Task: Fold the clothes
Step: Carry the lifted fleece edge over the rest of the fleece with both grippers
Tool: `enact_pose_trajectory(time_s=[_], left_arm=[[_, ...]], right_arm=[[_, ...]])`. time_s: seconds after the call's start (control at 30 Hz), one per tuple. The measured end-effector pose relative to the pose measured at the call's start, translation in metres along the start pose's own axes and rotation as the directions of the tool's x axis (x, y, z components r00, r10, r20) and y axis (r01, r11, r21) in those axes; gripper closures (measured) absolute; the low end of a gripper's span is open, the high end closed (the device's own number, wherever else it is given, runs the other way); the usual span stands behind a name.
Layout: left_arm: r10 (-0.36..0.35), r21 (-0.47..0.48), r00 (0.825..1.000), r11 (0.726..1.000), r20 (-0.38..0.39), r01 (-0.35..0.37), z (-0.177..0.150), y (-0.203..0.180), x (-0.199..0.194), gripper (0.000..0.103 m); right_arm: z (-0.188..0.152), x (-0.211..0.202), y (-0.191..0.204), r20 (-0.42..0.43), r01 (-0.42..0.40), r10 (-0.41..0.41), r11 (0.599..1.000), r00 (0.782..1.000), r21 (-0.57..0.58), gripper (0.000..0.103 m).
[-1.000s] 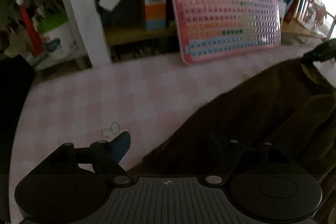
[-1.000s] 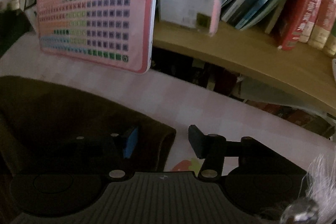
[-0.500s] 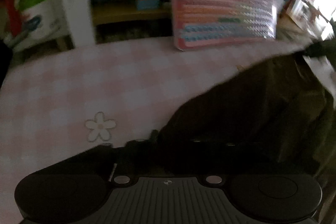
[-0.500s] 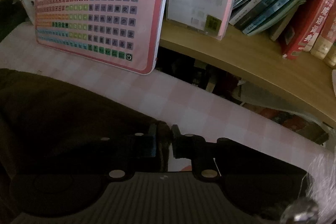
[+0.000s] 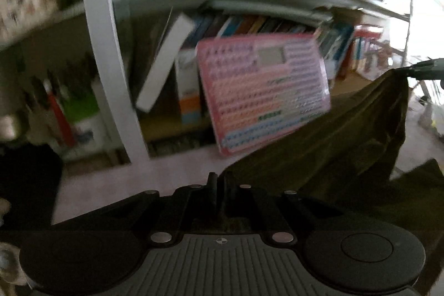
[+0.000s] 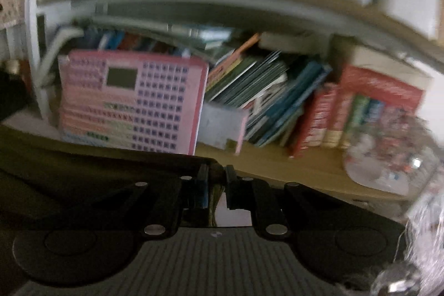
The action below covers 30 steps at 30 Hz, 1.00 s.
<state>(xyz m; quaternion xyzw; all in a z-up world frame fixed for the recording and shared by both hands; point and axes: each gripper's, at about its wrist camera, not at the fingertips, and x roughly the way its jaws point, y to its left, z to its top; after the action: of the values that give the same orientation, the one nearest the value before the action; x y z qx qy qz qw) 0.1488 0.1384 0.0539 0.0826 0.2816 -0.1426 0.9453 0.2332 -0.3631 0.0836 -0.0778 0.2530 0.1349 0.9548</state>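
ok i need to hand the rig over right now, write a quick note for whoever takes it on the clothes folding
Left gripper: jaws shut on one corner of the dark olive garment.
Right gripper: jaws shut on another corner of the same garment.
Garment: held up between the two grippers, its top edge stretched between them, the rest hanging toward the pink checked tablecloth. The pink keyboard toy leans on the bookshelf right behind.
Done: both corners gripped and raised.
Left: no fold shows yet; probably carry the held edge across, lay it down, release. Views are blurred, so check the grips.

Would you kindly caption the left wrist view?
Left gripper shut on dark garment, lifted before the pink keyboard toy.
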Motion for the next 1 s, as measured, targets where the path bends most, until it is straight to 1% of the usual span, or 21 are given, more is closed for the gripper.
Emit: enact_pose_trajectory(time_s=[0.1,0.13,0.23,0.33,0.43,0.53,0.6,0.67,0.77,0.83,0.87,0.93,0.97,1.0], left_arm=[[-0.015,0.013,0.999,1.000,0.052,0.015,-0.005,-0.011,-0.031,0.103],[-0.028,0.016,0.998,0.999,0.053,0.028,-0.011,-0.015,-0.039,0.103],[-0.073,0.025,0.997,0.997,0.022,0.073,-0.033,-0.030,-0.056,0.103],[-0.108,0.008,0.994,0.994,-0.004,0.108,-0.054,-0.040,-0.066,0.103],[-0.142,-0.010,0.989,0.990,-0.030,0.142,-0.074,-0.050,-0.076,0.103],[-0.177,-0.029,0.983,0.984,-0.055,0.176,-0.095,-0.060,-0.086,0.103],[-0.172,-0.028,0.983,0.985,-0.058,0.170,-0.096,-0.063,-0.086,0.102],[-0.157,-0.022,0.986,0.987,-0.055,0.156,-0.094,-0.065,-0.085,0.098],[-0.126,0.014,0.990,0.992,-0.069,0.127,-0.085,-0.067,-0.076,0.097],[-0.103,0.061,0.991,0.992,-0.081,0.108,-0.074,-0.068,-0.065,0.092],[-0.097,0.084,0.991,0.991,-0.092,0.105,-0.069,-0.069,-0.058,0.088],[-0.087,0.131,0.990,0.986,-0.111,0.102,-0.056,-0.068,-0.039,0.084],[-0.080,0.150,0.990,0.984,-0.118,0.098,-0.050,-0.068,-0.029,0.078],[-0.068,0.168,0.990,0.982,-0.123,0.088,-0.044,-0.068,-0.019,0.070]], right_arm=[[-0.018,-0.050,0.006,0.009,-0.003,0.003,1.000,1.000,0.031,0.093],[-0.029,-0.066,0.009,0.009,-0.007,0.007,0.999,1.000,0.032,0.093],[-0.065,-0.107,0.025,-0.010,-0.026,0.027,0.998,1.000,0.050,0.093],[-0.107,-0.141,0.046,-0.040,-0.031,0.034,0.997,0.999,0.067,0.093],[-0.148,-0.165,0.072,-0.074,-0.032,0.037,0.997,0.997,0.065,0.093],[-0.178,-0.175,0.094,-0.119,-0.019,0.026,0.998,0.993,0.055,0.093],[-0.191,-0.177,0.102,-0.134,-0.009,0.018,0.998,0.991,0.068,0.093],[-0.197,-0.179,0.106,-0.135,0.004,0.008,0.996,0.991,0.091,0.093],[-0.199,-0.180,0.107,-0.132,0.022,-0.007,0.993,0.991,0.113,0.093],[-0.197,-0.178,0.105,-0.135,0.026,-0.010,0.993,0.991,0.113,0.093],[-0.196,-0.177,0.104,-0.136,0.025,-0.010,0.993,0.991,0.113,0.093],[-0.194,-0.176,0.102,-0.140,0.025,-0.009,0.993,0.990,0.113,0.093],[-0.193,-0.175,0.100,-0.143,0.022,-0.005,0.993,0.990,0.117,0.093],[-0.193,-0.175,0.098,-0.146,0.019,-0.001,0.992,0.989,0.121,0.093]])
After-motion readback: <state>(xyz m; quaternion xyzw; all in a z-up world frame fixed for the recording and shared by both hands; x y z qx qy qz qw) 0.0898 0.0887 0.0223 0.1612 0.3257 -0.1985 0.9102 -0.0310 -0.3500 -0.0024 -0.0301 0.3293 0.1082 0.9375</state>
